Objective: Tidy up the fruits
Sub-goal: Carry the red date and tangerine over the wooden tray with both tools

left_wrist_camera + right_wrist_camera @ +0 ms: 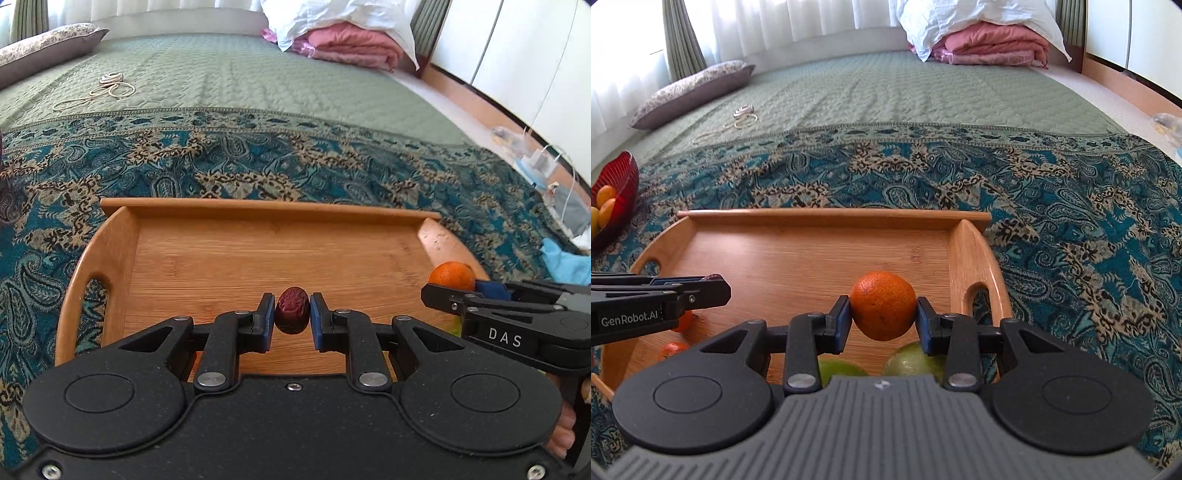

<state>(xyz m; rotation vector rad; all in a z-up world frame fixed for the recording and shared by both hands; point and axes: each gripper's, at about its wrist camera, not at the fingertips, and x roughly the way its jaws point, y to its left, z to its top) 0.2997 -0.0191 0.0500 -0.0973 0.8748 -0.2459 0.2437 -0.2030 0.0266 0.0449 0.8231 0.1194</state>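
Note:
My left gripper (292,319) is shut on a dark red jujube (291,310) and holds it over the near part of a wooden tray (258,214). My right gripper (882,319) is shut on an orange (882,310) over the right part of the same tray (827,216). The orange also shows in the left wrist view (452,275), in the right gripper (458,286). The left gripper (713,284) enters the right wrist view from the left. Two green fruits (916,360) and small oranges (673,349) lie in the tray below.
A red bowl (622,173) with yellow and orange fruits stands left of the tray on the patterned blue cloth (1071,221). Rubber bands (110,88), a pillow (40,48) and folded bedding (990,44) lie farther back on the green bedspread.

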